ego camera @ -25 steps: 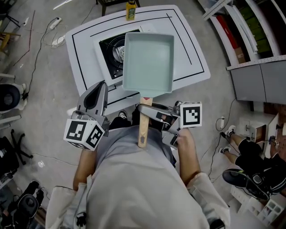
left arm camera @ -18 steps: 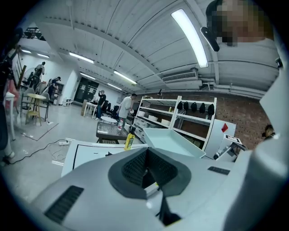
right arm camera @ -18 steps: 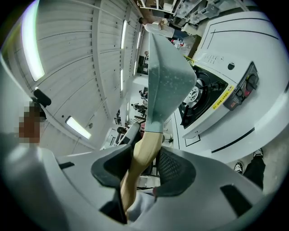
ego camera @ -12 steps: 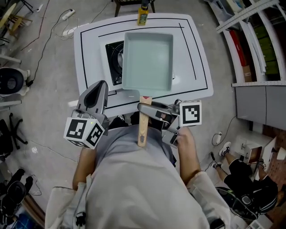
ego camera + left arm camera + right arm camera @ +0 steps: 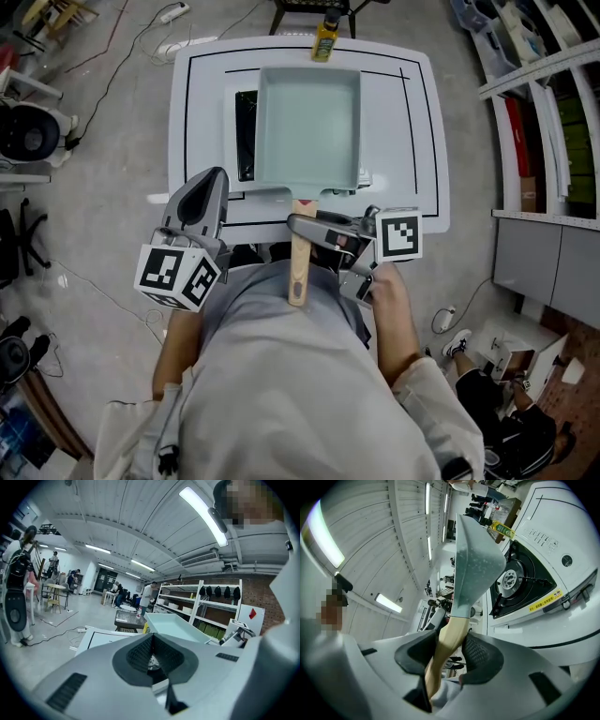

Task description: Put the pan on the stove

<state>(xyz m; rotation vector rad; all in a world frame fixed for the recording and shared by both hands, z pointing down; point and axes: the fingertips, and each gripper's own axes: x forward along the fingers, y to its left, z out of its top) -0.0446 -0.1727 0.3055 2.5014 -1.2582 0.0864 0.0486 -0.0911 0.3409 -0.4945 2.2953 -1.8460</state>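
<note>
A pale teal rectangular pan (image 5: 307, 127) with a wooden handle (image 5: 299, 262) hangs level over the white table (image 5: 412, 141). My right gripper (image 5: 309, 228) is shut on the handle near the pan's body. Under the pan sits a white gas stove (image 5: 240, 131), its black burner showing only at the pan's left edge. In the right gripper view the pan (image 5: 476, 559) stands clear above the burner (image 5: 520, 581), with the handle (image 5: 445, 644) clamped in my right gripper (image 5: 450, 651). My left gripper (image 5: 202, 202) is shut and empty, left of the handle, short of the table's near edge.
A yellow bottle (image 5: 325, 42) stands at the table's far edge, just beyond the pan. Metal shelving (image 5: 534, 84) runs along the right. Cables and a power strip (image 5: 173, 14) lie on the floor at the left. A person's legs (image 5: 492, 403) are at lower right.
The table and stove have come nearer and squared up below me. The pan now covers more of the burner. Both grippers keep their hold and stance.
</note>
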